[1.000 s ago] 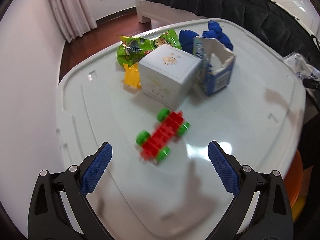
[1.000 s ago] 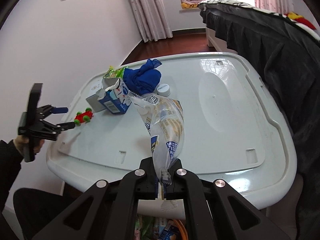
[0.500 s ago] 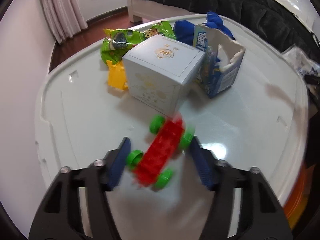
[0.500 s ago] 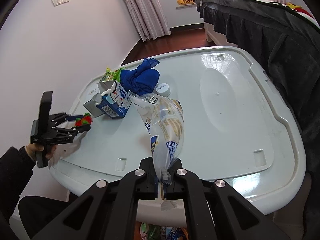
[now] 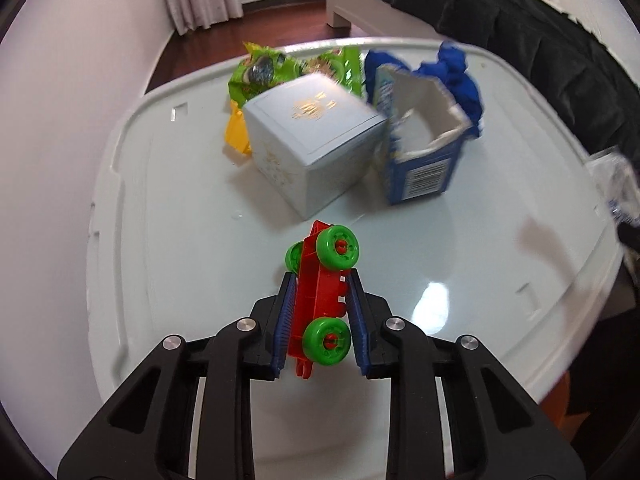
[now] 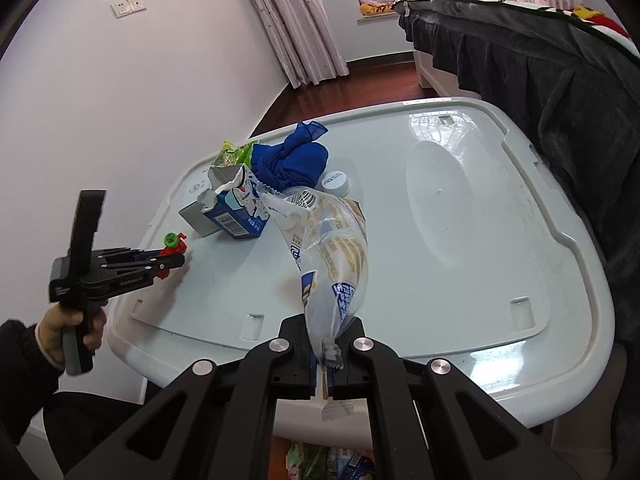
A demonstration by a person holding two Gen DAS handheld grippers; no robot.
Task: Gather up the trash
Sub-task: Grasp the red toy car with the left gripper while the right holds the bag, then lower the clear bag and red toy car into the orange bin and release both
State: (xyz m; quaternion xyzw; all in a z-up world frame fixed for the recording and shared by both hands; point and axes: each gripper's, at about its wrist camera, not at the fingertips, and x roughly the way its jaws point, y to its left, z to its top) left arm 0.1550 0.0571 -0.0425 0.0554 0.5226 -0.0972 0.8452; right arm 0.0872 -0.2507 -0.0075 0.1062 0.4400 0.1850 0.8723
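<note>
My left gripper (image 5: 320,312) is shut on a red toy car with green wheels (image 5: 320,296), tipped on its side and lifted just off the pale table lid (image 5: 168,240); the right wrist view shows the left gripper (image 6: 176,258) at the table's left corner with the toy car (image 6: 173,242) in it. My right gripper (image 6: 324,360) is shut on the end of a clear plastic bag with blue print (image 6: 332,248), which hangs up over the table. On the table stand a torn blue milk carton (image 5: 420,152), a pale grey box (image 5: 312,148) and a green snack wrapper (image 5: 280,68).
A blue cloth (image 6: 292,160) and a white bottle cap (image 6: 335,182) lie behind the carton, and a yellow piece (image 5: 237,132) beside the box. A black-draped bed (image 6: 540,60) borders the table's right side. Below the near edge a bin holds wrappers (image 6: 332,460). A hand (image 6: 76,328) holds the left gripper.
My left gripper's fingers have come together around the toy car, which now sits on its side between the pads, lifted. The right gripper and its bag have stayed put.
</note>
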